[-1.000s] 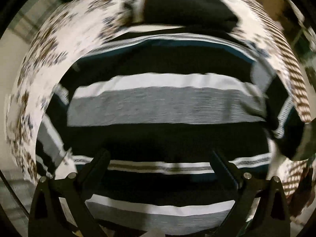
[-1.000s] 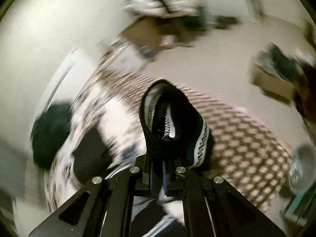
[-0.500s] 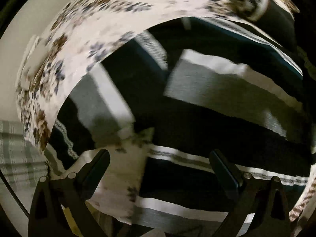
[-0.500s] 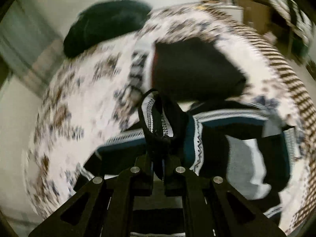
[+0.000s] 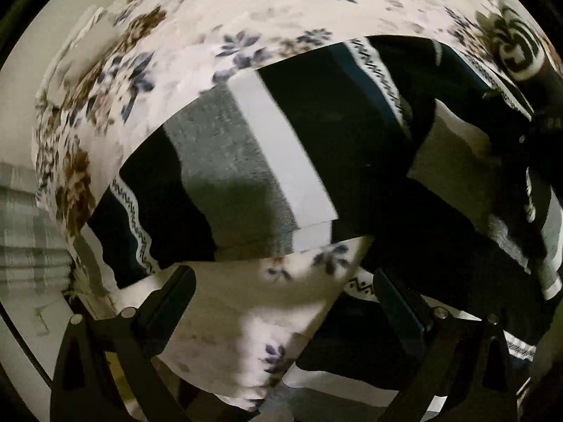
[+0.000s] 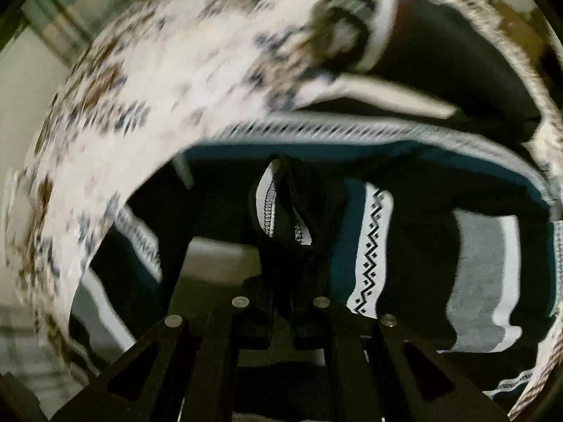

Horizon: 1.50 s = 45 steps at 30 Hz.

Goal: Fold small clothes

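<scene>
A striped garment [image 5: 246, 161] in black, grey, white and teal lies spread on a floral cloth [image 5: 246, 10]. My left gripper [image 5: 281, 281] points straight down over its edge, open wide, with floral cloth and a dark part of the garment below the gap. In the right wrist view a doubled-over black fold with white stitched trim [image 6: 278, 207] sticks up from my right gripper [image 6: 285, 281]. Its jaws are opening, but the fold is still pinched between them, low over the zigzag band of the striped garment [image 6: 373, 246].
A folded black garment with a white patterned band [image 6: 440, 52] lies at the far side of the floral cloth [image 6: 176, 70]; it also shows at the top right as the folded garment [image 5: 520, 56]. Plaid fabric [image 5: 21, 239] hangs off the left edge.
My left gripper slid across the stripes to the garment's edge and rolled. My right gripper swung down from high above, carrying the fold onto the garment's body.
</scene>
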{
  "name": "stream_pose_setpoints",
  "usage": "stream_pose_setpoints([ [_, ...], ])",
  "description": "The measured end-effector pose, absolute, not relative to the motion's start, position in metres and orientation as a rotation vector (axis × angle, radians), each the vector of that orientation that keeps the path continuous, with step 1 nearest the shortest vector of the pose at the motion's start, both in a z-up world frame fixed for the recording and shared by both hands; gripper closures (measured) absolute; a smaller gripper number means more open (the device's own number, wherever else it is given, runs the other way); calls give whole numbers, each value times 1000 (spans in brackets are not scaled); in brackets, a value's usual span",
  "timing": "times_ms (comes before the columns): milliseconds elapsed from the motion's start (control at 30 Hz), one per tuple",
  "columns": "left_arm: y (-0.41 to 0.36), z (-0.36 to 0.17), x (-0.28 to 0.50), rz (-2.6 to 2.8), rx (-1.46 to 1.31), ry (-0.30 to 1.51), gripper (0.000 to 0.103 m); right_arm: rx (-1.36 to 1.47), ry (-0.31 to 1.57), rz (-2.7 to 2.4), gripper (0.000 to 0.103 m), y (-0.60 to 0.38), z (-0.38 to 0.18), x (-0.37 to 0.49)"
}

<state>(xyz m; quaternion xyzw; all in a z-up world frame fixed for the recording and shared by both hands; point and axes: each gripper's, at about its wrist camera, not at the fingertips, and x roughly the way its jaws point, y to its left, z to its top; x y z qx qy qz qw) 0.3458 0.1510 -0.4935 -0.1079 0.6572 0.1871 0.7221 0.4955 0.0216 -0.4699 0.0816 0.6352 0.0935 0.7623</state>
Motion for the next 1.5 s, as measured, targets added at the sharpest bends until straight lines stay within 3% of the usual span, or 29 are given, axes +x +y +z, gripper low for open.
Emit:
stream_pose_setpoints([
  [67,160,-491,339,424,-283,1446,0,278,1403,274,79,15,-466,491],
  [133,175,-487,325,452,-363,1431,0,422,1405,337,37,-3,-459,483],
  [167,181,-486,319,465,-392,1424,0,456,1391,328,34,-17,-454,476],
  [400,251,-501,254,658,-644,1359,0,309,1396,54,29,-98,-450,432],
  [533,298,-530,206,816,-928,1268,0,254,1412,-29,18,-121,-467,422],
  [833,355,-587,124,1037,-1455,870,0,223,1409,-20,18,-113,-485,408],
  [1067,389,-590,99,1195,-1544,551,6,211,1384,27,18,-96,-485,394],
  [1133,388,-586,107,1221,-1503,528,23,213,1382,24,18,-96,-488,394],
  [1167,386,-585,110,1229,-1470,542,49,213,1381,19,18,-97,-489,394],
  [1200,390,-584,115,1221,-1429,560,84,213,1380,14,18,-96,-490,396],
  [1233,394,-582,124,1195,-1416,575,94,210,1378,3,18,-98,-492,396],
  [1500,399,-528,152,1094,-1105,629,96,38,1406,-124,16,-111,-496,405],
])
